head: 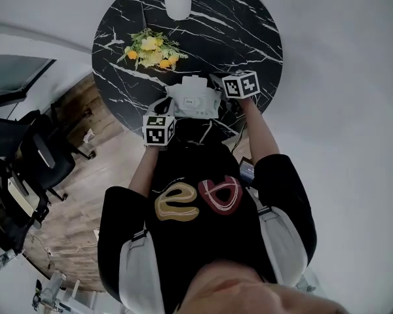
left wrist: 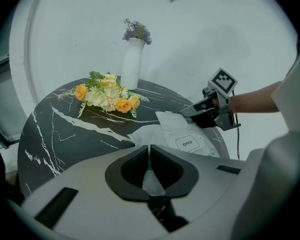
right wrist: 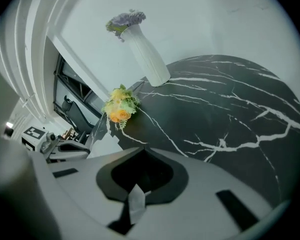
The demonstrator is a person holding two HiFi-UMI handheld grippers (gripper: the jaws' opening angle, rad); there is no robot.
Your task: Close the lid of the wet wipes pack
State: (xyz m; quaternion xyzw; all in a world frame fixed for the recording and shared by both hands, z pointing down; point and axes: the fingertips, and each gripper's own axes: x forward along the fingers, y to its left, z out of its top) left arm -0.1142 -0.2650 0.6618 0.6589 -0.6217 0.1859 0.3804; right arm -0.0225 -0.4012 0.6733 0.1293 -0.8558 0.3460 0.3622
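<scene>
White wet wipes pack on black worktop | left gripper clamped on its edge | right gripper pinched closed on lid

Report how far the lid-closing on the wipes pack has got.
Done: the left tool is shut on the near edge of the wet wipes pack, pinning it on the table. In hand: the right tool is shut on what appears to be the lid, which stands lifted behind the OPEN label. Left: lay the lid flat and press it shut.
</scene>
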